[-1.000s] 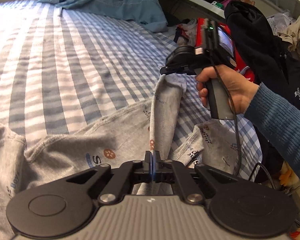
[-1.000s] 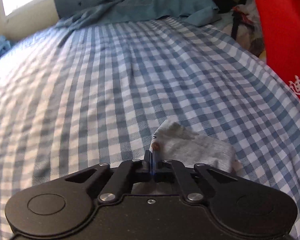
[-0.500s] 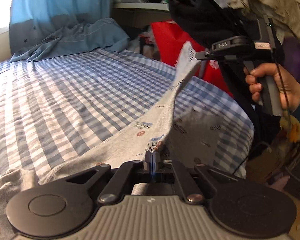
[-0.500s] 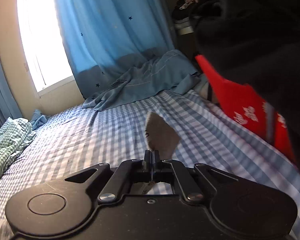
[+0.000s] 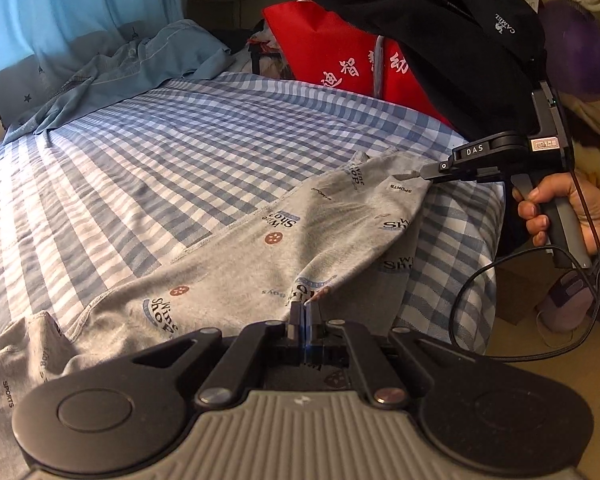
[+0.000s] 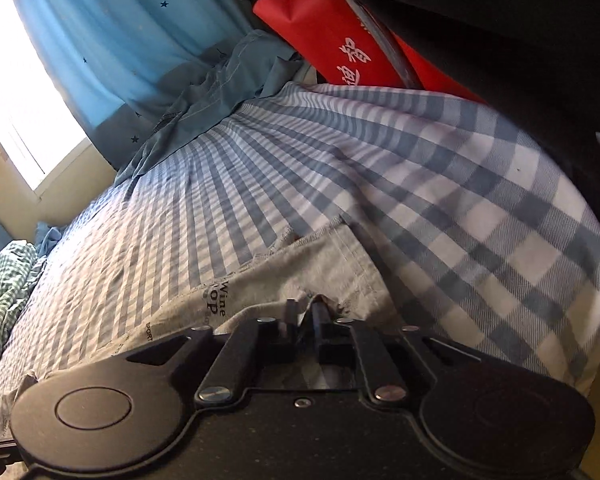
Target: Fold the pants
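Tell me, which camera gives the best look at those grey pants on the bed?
The left wrist view: the grey pants spread across the checked bed, prints readable. The right wrist view shows only a hemmed corner behind its own hand-held gripper.

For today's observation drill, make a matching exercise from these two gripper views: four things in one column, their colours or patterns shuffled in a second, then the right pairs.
Things:
1. pants
2. bed sheet
3. curtain
4. bag

Colours:
A. red with white characters
B. grey with printed words
C. blue with small stars
D. blue and white checks

Pairs: 1-B, 2-D, 3-C, 4-A
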`<state>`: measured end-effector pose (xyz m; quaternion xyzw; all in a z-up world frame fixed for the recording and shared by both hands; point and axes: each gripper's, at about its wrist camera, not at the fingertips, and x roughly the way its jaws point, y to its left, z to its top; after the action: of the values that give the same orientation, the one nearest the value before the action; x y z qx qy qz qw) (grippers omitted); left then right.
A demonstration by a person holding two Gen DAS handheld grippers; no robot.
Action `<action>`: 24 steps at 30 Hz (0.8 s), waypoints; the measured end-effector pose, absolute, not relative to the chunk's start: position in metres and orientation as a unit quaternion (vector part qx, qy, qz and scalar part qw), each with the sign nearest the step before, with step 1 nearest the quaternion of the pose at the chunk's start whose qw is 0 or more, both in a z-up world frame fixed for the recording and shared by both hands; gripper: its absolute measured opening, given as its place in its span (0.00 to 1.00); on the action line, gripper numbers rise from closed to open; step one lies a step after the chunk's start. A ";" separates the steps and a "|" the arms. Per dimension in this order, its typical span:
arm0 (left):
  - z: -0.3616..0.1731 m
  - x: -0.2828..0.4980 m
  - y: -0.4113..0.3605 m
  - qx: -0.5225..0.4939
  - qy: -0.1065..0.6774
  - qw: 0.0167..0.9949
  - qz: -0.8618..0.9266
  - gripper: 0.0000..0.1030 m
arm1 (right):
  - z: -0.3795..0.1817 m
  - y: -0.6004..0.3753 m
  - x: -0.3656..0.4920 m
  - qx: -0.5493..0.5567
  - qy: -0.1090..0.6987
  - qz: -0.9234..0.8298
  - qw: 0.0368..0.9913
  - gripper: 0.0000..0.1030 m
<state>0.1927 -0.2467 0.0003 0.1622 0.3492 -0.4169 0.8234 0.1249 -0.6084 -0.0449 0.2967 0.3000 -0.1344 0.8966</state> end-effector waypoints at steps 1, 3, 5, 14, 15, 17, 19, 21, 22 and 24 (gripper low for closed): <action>0.000 0.193 -0.247 0.163 0.350 0.823 -0.417 0.01 | -0.045 -0.609 0.125 0.300 0.299 -0.135 0.896 0.15; 0.000 0.194 -0.247 0.163 0.353 0.820 -0.419 0.01 | -0.045 -0.612 0.125 0.305 0.300 -0.140 0.893 0.19; 0.001 0.196 -0.247 0.162 0.360 0.813 -0.428 0.02 | -0.045 -0.614 0.124 0.307 0.301 -0.147 0.891 0.19; 0.024 0.228 -0.295 0.153 0.334 0.804 -0.467 0.51 | -0.045 -0.620 0.108 0.279 0.285 -0.175 0.900 0.51; 0.023 0.236 -0.311 0.154 0.330 0.801 -0.476 0.51 | -0.049 -0.624 0.107 0.286 0.284 -0.174 0.898 0.51; 0.019 0.252 -0.346 0.159 0.324 0.792 -0.493 0.51 | -0.056 -0.629 0.108 0.297 0.284 -0.167 0.896 0.51; 0.012 0.268 -0.382 0.161 0.320 0.782 -0.510 0.57 | -0.061 -0.633 0.108 0.302 0.282 -0.155 0.897 0.50; 0.003 0.281 -0.416 0.165 0.318 0.771 -0.526 0.61 | -0.062 -0.634 0.108 0.300 0.277 -0.144 0.902 0.48; 0.000 0.285 -0.428 0.169 0.318 0.767 -0.531 0.64 | -0.063 -0.635 0.108 0.299 0.274 -0.139 0.904 0.48; -0.010 0.295 -0.456 0.180 0.323 0.756 -0.540 0.65 | -0.064 -0.637 0.107 0.303 0.269 -0.134 0.904 0.47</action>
<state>0.2950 -0.4561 -0.0103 0.1802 0.3235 -0.5403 0.7557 0.1075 -0.6373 -0.0642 0.3031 0.2688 -0.1343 0.9043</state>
